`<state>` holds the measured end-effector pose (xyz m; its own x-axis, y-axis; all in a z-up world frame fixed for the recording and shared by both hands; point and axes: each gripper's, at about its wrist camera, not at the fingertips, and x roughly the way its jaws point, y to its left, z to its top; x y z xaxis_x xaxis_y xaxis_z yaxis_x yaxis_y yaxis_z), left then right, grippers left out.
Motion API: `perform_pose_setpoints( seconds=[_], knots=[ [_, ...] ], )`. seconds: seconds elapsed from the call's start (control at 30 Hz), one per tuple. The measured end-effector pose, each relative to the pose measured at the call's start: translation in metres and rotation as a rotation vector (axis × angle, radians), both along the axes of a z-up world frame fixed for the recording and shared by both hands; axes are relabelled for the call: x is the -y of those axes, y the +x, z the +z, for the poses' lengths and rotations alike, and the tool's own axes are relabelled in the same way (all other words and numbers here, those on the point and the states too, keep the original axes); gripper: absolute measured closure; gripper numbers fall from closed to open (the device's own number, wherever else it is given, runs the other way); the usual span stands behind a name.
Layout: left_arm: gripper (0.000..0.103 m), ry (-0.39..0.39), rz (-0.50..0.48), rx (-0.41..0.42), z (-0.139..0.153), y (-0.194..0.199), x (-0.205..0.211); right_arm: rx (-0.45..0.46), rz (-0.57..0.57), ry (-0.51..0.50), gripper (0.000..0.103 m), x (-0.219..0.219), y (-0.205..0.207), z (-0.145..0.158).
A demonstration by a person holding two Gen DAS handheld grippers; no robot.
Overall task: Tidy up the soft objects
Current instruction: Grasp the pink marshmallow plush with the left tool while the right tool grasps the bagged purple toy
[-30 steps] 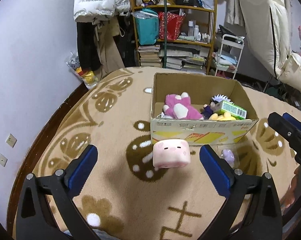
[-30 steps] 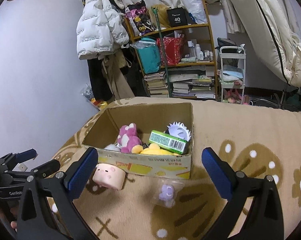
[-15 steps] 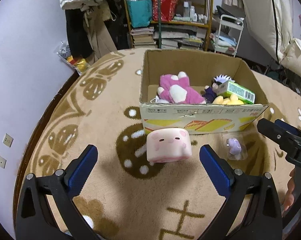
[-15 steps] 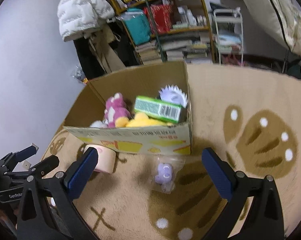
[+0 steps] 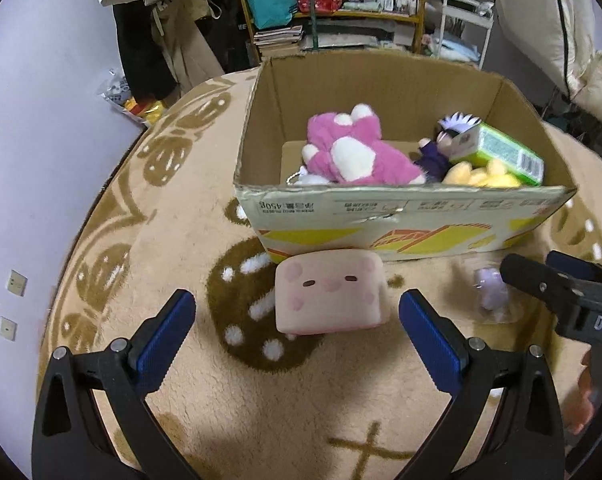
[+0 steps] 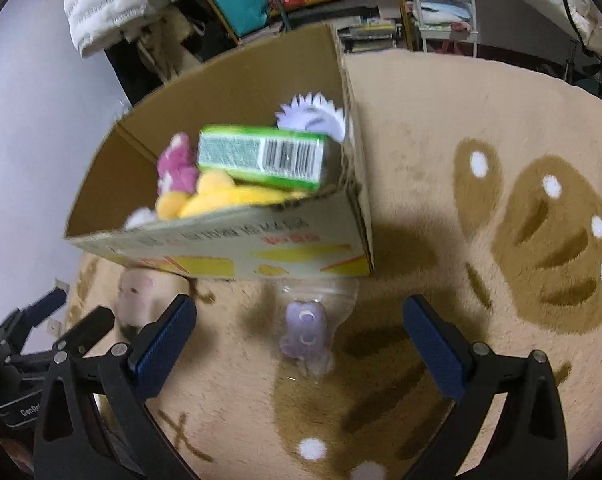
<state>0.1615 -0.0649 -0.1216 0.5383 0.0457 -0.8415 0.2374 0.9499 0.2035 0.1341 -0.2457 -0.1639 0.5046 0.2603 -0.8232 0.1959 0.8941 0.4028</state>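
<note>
A pink block plush with a face [image 5: 328,293] lies on the tan rug just in front of the cardboard box [image 5: 381,220]. My left gripper [image 5: 297,334] is open, its blue pads on either side of the plush and slightly short of it. A small purple toy in a clear bag [image 6: 304,330] lies on the rug by the box's near right corner; my right gripper [image 6: 299,342] is open around it, a little short. The box [image 6: 241,248] holds a pink plush [image 5: 353,156], a yellow plush [image 5: 477,176], a white-haired doll [image 5: 445,140] and a green carton [image 6: 261,156].
The patterned rug [image 6: 501,200] spreads wide to the right of the box. A shelf with books and bags [image 5: 325,4], hanging coats [image 5: 157,20] and a white cart [image 5: 465,20] stand behind. The wall [image 5: 29,160] runs along the left.
Both grippers have moved forward and down. The pink block plush now sits between the left fingers and the bagged purple toy between the right fingers. Both stay open.
</note>
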Motion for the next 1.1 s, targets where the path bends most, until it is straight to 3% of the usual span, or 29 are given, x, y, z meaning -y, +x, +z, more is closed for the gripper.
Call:
perform_pose_setpoints(
  seconds=[0.57,1.1],
  knots=[
    [0.002,-0.041,-0.007,-0.067,-0.029,0.018,0.007,-0.138,0.03,0.016,0.0,-0.001,0.019,-0.038],
    [0.002,0.039,0.0,-0.103,-0.056,0.034,0.012,-0.162,0.034,-0.014,0.0,-0.013,0.035,-0.054]
  ],
)
